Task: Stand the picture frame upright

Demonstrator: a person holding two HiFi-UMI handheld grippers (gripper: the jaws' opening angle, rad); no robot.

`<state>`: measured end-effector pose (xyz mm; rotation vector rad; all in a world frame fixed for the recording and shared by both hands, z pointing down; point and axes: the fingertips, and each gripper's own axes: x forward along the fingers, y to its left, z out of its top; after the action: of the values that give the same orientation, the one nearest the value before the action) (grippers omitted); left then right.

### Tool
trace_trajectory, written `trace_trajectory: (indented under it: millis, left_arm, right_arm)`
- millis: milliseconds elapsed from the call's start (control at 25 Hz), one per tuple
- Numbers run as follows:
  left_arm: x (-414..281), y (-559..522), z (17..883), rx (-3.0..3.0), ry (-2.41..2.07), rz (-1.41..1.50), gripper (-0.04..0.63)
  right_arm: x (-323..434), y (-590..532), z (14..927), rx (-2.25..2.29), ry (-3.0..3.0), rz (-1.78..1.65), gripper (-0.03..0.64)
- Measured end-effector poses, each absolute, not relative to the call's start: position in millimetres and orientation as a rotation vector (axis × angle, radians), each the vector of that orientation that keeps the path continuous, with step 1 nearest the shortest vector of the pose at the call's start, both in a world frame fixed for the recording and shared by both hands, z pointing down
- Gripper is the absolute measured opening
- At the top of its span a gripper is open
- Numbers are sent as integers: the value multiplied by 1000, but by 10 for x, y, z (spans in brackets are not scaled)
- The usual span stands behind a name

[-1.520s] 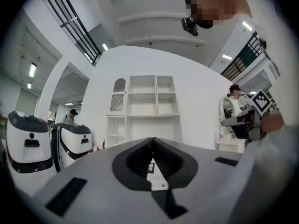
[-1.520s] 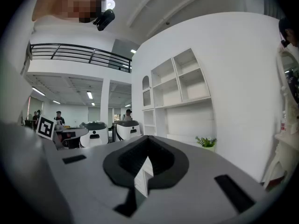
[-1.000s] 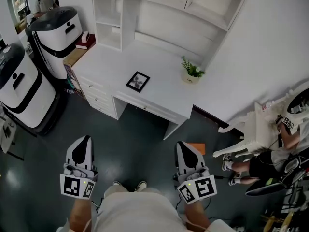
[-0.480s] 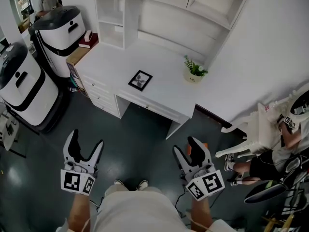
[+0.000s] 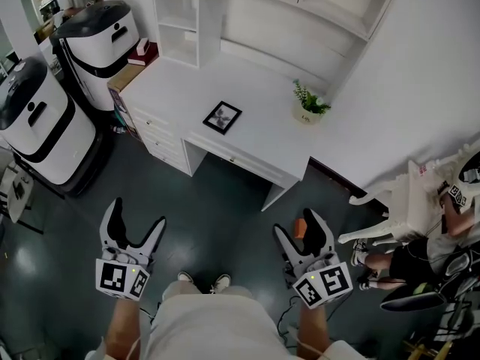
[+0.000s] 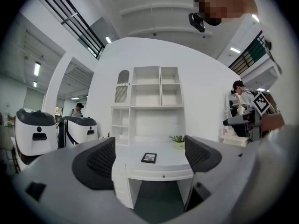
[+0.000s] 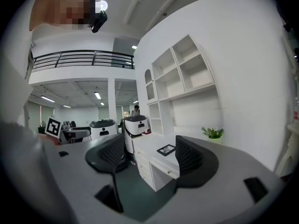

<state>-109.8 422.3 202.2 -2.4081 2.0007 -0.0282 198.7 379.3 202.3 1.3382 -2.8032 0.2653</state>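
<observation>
A small black picture frame (image 5: 222, 118) lies flat on the white desk (image 5: 262, 145), near its front edge; it also shows as the frame (image 6: 149, 157) in the left gripper view and the frame (image 7: 166, 149) in the right one. Both grippers hang over the dark floor well short of the desk. My left gripper (image 5: 133, 226) has just been opening and stands open, nothing between its jaws. My right gripper (image 5: 299, 229) has just been opening too and is open and empty.
A small potted plant (image 5: 309, 105) stands at the desk's back right. White shelving (image 5: 180, 13) rises behind the desk. Two large white-and-black machines (image 5: 41, 122) stand left of it. A person sits on a white chair (image 5: 409, 208) at the right.
Both grippers went from shut to wide open. The view has shifted slightly, with the desk now a little further right and up.
</observation>
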Motion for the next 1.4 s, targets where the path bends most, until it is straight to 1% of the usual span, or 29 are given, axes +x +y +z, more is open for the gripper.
trace_trajectory:
  millis: [320, 400, 520, 680, 840, 1000, 1240, 1400]
  left_arm:
    - [-1042, 4338, 2162, -2379, 2068, -54, 448]
    - [-1048, 4319, 2166, -2375, 2078, -58, 448]
    - [-1051, 4230, 2150, -2374, 2077, -45, 448]
    - [-984, 3933, 2172, -2402, 2045, -44, 448]
    - [-983, 3468, 2291, -2459, 2015, -50, 448]
    - [-1112, 2785, 2470, -2522, 1978, -53, 448]
    - [-1457, 1493, 2518, -2567, 1909, -84, 448]
    - [-1617, 819, 2504, -2645, 1839, -84, 448]
  right_arm:
    - [1957, 3691, 2185, 1258, -2839, 312, 336]
    - [1937, 3654, 2180, 1249, -2849, 319, 325]
    - [1887, 3603, 2154, 1239, -2864, 320, 308]
    - [1844, 3450, 2158, 1243, -2862, 338, 308]
    - [1804, 3135, 2228, 1270, -2821, 355, 311]
    - [1639, 2624, 2349, 1292, -2780, 359, 321]
    - [1099, 1525, 2405, 1313, -2707, 398, 342]
    - [800, 932, 2338, 1358, -2659, 435, 342]
